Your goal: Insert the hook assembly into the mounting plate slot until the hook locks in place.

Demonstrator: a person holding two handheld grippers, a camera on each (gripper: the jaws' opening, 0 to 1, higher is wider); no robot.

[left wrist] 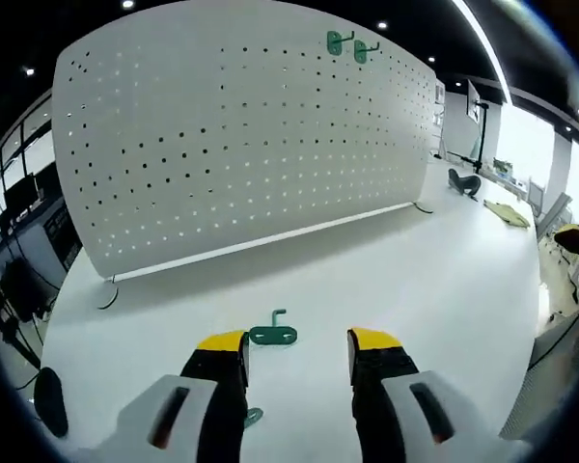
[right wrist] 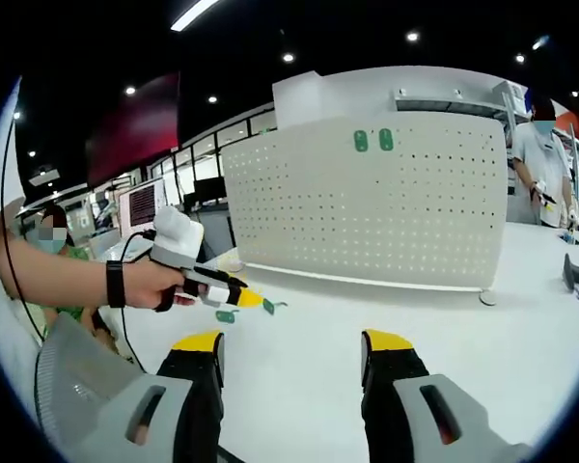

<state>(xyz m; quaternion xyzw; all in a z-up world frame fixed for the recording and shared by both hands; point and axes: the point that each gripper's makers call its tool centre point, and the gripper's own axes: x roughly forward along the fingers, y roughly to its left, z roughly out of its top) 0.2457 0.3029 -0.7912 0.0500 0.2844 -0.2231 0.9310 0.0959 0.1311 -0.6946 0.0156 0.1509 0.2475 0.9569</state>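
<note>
Green hook point(left wrist: 273, 333) lay flat on the white table point(left wrist: 444, 289) in front of the pegboard point(left wrist: 241, 145), just ahead of the left gripper point(left wrist: 296, 349) — jaws wide apart, empty, seemingly lined up to grasp it. Right gripper point(right wrist: 291, 349) hung back from the pegboard, open and empty — likely waiting. Two green hooks point(left wrist: 350, 44) already sat near the pegboard's top.
</note>
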